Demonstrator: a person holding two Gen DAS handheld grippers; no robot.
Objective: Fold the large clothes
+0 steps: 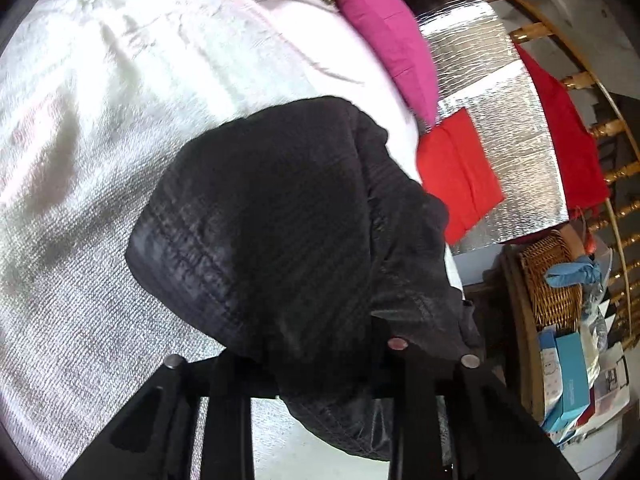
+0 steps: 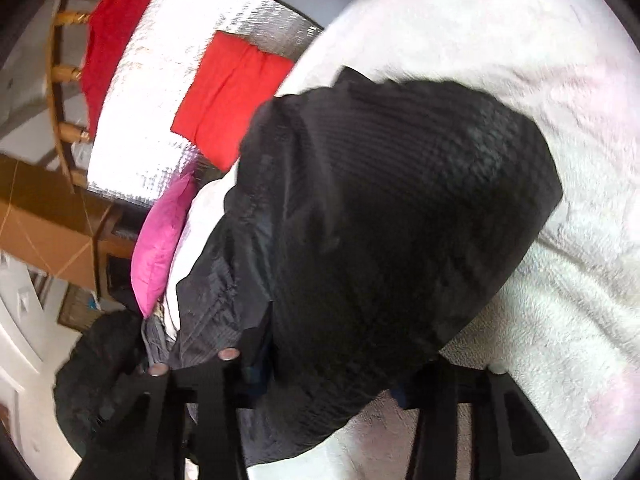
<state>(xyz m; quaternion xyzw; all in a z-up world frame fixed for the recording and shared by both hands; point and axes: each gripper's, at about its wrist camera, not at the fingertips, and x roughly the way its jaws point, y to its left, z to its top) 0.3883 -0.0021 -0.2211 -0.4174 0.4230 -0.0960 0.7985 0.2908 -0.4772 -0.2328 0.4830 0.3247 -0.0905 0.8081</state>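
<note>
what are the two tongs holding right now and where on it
Both tongs, left and right, hold the black jacket by its near edge.

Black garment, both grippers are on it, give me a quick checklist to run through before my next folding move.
1. Left gripper has the black garment between its fingers: ok.
2. Right gripper has the garment too: ok.
3. Whether each grip is firmly closed: cannot tell, fabric hides the fingertips.
4. Garment spread flat for folding: not ok, it is bunched.
5. White blanket beneath offers bare room: ok.
6. Pink cushion and red cloth clear of the garment: cannot tell.
</note>
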